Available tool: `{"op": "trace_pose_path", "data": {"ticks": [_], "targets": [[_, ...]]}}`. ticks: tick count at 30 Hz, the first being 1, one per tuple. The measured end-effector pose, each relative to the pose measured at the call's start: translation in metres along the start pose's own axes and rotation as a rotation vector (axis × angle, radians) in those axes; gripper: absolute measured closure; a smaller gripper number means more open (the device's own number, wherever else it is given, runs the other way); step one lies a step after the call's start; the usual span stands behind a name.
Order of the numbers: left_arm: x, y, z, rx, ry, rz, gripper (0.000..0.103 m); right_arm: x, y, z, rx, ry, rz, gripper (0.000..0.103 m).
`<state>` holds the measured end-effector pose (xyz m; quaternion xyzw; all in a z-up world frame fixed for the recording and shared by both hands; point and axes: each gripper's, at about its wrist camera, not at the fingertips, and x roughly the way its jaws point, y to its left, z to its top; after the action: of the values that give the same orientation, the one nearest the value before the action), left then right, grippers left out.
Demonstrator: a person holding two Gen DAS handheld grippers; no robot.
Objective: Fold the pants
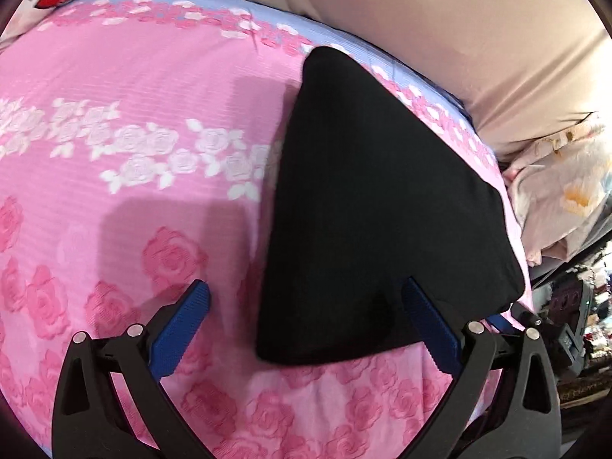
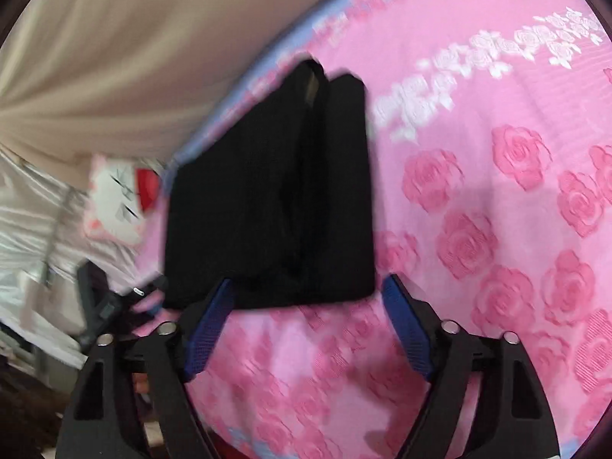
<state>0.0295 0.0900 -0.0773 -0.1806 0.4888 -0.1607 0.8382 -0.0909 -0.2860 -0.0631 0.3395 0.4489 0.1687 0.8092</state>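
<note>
Pink rose-patterned bedspread (image 1: 134,191) is seen beneath the black pants (image 1: 375,206), already folded into a compact stack, while left gripper (image 1: 306,306) and right gripper (image 2: 306,298) are held wide apart, empty, so little seems left.

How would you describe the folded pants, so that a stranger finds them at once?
Look at the pink bedspread with its rose pattern. Near its blue-bordered edge, beside the beige fabric, lies a flat folded bundle, the pants. It is the only plain black thing on the bed.
</note>
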Motion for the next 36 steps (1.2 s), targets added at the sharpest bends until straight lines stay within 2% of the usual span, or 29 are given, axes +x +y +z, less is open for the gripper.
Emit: {"op": "trace_pose_path", "data": {"ticks": [1, 7, 8, 9, 10, 11, 12, 13, 14, 17, 19, 21, 24, 26, 28, 29, 31, 33, 34, 35, 36], "targets": [[0.005, 0.0, 0.003, -0.016, 0.007, -0.016, 0.005, 0.003, 0.0, 0.001, 0.021, 0.01, 0.036, 0.016], [0.024, -0.008, 0.019, -0.033, 0.032, -0.071, 0.006, 0.016, -0.003, 0.018, 0.148, -0.002, 0.137, 0.015], [0.027, -0.012, 0.021, -0.025, 0.042, -0.084, 0.011, 0.019, -0.002, 0.02, 0.154, -0.002, 0.136, 0.015], [0.03, -0.014, 0.022, -0.019, 0.048, -0.066, 0.011, 0.022, 0.002, 0.021, 0.144, -0.003, 0.121, 0.015], [0.031, -0.017, 0.023, -0.008, 0.043, -0.038, 0.017, 0.024, 0.006, 0.021, 0.114, 0.0, 0.104, 0.017], [0.031, -0.017, 0.023, -0.002, 0.038, -0.012, 0.03, 0.026, 0.014, 0.019, 0.062, -0.013, 0.07, 0.034], [0.031, -0.019, 0.022, 0.003, 0.027, 0.027, 0.036, 0.029, 0.019, 0.017, 0.028, -0.018, 0.031, 0.05], [0.029, -0.017, 0.022, 0.001, 0.028, 0.014, 0.048, 0.031, 0.022, 0.016, 0.003, -0.015, 0.013, 0.057], [0.024, -0.014, 0.021, -0.007, 0.024, -0.007, 0.058, 0.027, 0.024, 0.013, 0.0, -0.027, 0.024, 0.061], [0.006, -0.01, 0.018, 0.011, 0.031, -0.068, 0.067, 0.013, 0.034, 0.006, -0.043, -0.028, 0.022, 0.064], [-0.006, -0.008, 0.01, 0.021, 0.071, -0.099, 0.067, 0.001, 0.038, -0.002, -0.034, -0.002, 0.05, 0.064], [-0.012, -0.007, -0.005, 0.048, 0.114, -0.097, 0.066, -0.009, 0.036, -0.012, -0.03, 0.033, 0.042, 0.063], [-0.005, -0.007, -0.021, 0.062, 0.122, -0.036, 0.057, -0.006, 0.023, -0.03, 0.013, 0.076, 0.016, 0.059], [0.008, -0.006, -0.022, 0.035, 0.11, 0.017, 0.031, 0.001, 0.015, -0.035, 0.05, 0.066, 0.04, 0.054], [0.013, -0.01, -0.022, 0.025, 0.088, -0.017, 0.01, 0.003, 0.012, -0.034, 0.075, 0.044, 0.077, 0.049], [0.017, -0.017, -0.021, 0.047, 0.093, -0.014, 0.007, 0.004, 0.013, -0.034, 0.067, 0.041, 0.073, 0.047], [0.023, -0.029, -0.022, 0.085, 0.067, 0.026, 0.007, 0.009, 0.019, -0.032, 0.033, 0.036, 0.045, 0.046], [0.025, -0.038, -0.022, 0.124, 0.042, 0.061, 0.024, 0.011, 0.023, -0.033, 0.006, 0.02, 0.03, 0.05], [0.025, -0.04, -0.019, 0.117, 0.036, 0.062, 0.033, 0.011, 0.024, -0.033, 0.0, 0.014, 0.026, 0.056], [0.02, -0.039, -0.018, 0.101, 0.029, 0.053, 0.047, 0.011, 0.027, -0.034, -0.006, 0.004, 0.026, 0.059], [0.016, -0.039, -0.017, 0.102, 0.024, 0.046, 0.052, 0.009, 0.03, -0.035, -0.015, -0.002, 0.023, 0.06]]}}
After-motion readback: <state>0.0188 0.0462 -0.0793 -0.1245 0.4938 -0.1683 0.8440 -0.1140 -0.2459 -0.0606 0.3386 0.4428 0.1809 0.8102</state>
